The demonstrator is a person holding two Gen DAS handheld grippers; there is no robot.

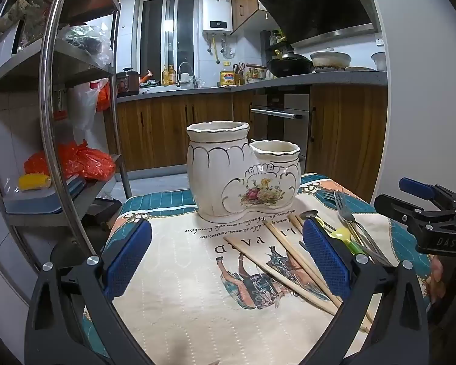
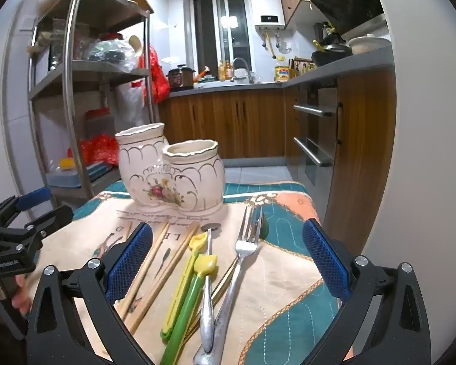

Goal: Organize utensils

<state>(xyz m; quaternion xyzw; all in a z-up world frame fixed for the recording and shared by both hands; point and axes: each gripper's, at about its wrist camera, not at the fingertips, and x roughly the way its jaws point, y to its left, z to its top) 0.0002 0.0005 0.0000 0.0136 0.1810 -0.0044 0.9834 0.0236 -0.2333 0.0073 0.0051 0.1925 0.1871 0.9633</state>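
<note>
Spread wide and empty, right gripper point(image 2: 228, 261), hovering over the utensil pile at the near right part of the cloth point(image 2: 288, 289). Between its blue pads point(image 2: 130, 261): 2 yellow-headed plastic spoons point(image 2: 194, 270), 1 small metal spoon point(image 2: 208, 298) and 1 fork point(image 2: 243, 252), all lying flat, handles toward the camera, heads toward the holder point(image 2: 170, 173). Long axes running roughly along the gripper's line of sight, fanned slightly; fork tines near the cloth's far right corner. Chopsticks point(image 2: 155, 267) just left of the spoons, partly under the left pad, slanting toward the holder too.

Also spread and empty, left gripper point(image 1: 228, 258), seen from its own camera over a bare stretch of cloth point(image 1: 182, 289) at the near left. Chopsticks point(image 1: 276, 261) crossing diagonally under its right pad point(image 1: 325, 249); fork point(image 1: 346, 216) and spoons point(image 1: 343, 235) off to its right, beyond that pad.

Holder point(image 1: 240, 176) upright at the far edge of the cloth, 2 joined cups, tall one left, short one right, both apparently empty though the insides are hidden.

Likely judgement: right hand nearer the metal pieces and spoons, left hand nearer the chopsticks. Since the pieces lie lengthwise to the jaws, pinching across a shaft from above looks workable without much wrist roll. Overlap in the pile a risk: closing on 1 piece may drag its neighbour.
</note>
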